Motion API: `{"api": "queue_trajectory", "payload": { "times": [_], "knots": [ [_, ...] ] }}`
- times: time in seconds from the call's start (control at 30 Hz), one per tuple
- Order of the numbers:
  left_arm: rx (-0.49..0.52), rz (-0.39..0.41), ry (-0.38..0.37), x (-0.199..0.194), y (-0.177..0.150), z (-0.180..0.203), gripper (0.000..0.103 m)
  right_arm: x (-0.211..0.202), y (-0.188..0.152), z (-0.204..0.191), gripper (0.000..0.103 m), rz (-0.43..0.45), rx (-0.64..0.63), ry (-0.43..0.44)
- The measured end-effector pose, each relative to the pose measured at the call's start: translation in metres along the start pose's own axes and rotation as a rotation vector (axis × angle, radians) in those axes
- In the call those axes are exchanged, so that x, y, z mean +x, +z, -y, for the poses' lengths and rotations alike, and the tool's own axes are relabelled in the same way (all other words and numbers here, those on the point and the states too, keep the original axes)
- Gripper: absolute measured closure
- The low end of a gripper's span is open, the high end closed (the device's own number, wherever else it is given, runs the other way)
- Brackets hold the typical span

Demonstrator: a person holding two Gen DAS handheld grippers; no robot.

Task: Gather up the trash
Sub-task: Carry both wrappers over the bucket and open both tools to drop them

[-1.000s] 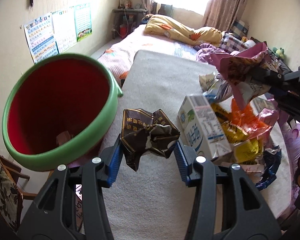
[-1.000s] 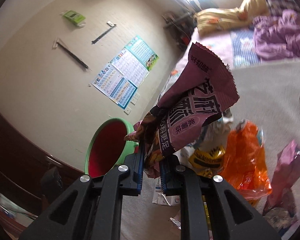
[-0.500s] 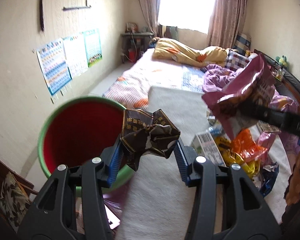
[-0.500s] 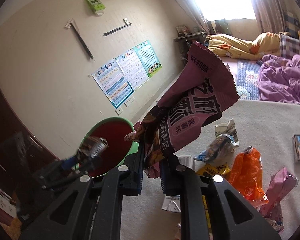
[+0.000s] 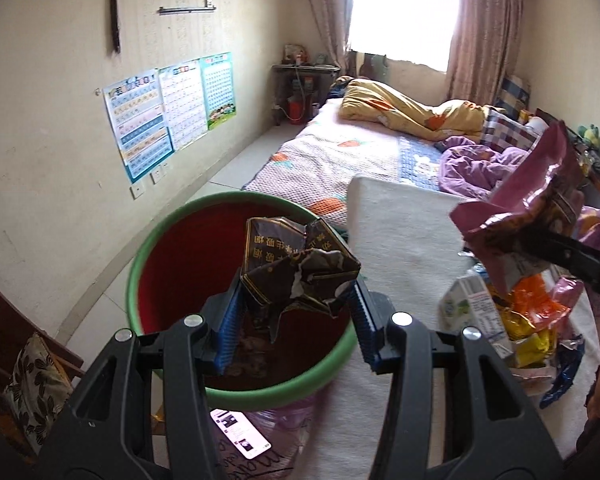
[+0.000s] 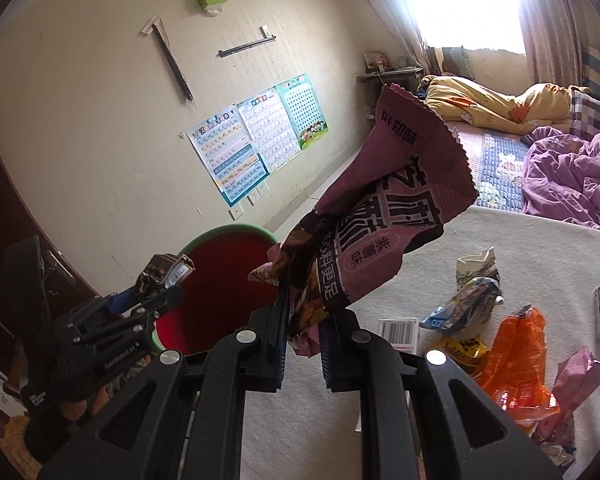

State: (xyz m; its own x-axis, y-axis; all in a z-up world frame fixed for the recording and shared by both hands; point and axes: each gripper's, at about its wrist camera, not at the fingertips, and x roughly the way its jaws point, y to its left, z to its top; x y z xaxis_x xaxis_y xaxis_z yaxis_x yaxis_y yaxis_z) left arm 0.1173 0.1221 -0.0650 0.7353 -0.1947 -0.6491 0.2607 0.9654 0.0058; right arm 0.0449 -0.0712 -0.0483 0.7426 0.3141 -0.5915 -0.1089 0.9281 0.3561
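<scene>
My left gripper [image 5: 296, 312] is shut on a crumpled dark brown wrapper [image 5: 296, 268] and holds it above the mouth of a red bin with a green rim [image 5: 148, 248]. In the right wrist view the same left gripper [image 6: 156, 292] sits over that bin [image 6: 220, 280]. My right gripper [image 6: 304, 320] is shut on a purple snack bag [image 6: 384, 208], which stands up from its jaws just right of the bin. That bag [image 5: 532, 200] also shows at the right of the left wrist view.
A pile of trash lies on the grey mat: a white carton [image 5: 472, 312], an orange bag [image 6: 516, 348], yellow wrappers [image 6: 460, 348] and a pink wrapper [image 6: 576, 376]. A bed with a purple quilt [image 6: 572, 176] lies beyond. A wall with posters [image 5: 168, 108] is left of the bin.
My left gripper has risen and moved left with the brown wrapper until it hangs over the bin's mouth. The right gripper has rolled and carried the purple bag towards the bin.
</scene>
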Motion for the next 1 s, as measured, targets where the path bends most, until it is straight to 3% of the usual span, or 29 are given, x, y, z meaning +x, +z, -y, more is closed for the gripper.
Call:
{"api": "queue_trajectory", "payload": {
  "times": [0.53,1.0],
  "knots": [
    [-0.022,0.004,0.007,0.011,0.01,-0.042,0.056,0.026,-0.005,-0.015,0.089,-0.028,-0.038,-0.007],
    [-0.007,-0.006,-0.027,0.029,0.012,-0.052,0.056,0.046,-0.003,-0.031,0.089,-0.073,-0.087,-0.035]
  ]
}}
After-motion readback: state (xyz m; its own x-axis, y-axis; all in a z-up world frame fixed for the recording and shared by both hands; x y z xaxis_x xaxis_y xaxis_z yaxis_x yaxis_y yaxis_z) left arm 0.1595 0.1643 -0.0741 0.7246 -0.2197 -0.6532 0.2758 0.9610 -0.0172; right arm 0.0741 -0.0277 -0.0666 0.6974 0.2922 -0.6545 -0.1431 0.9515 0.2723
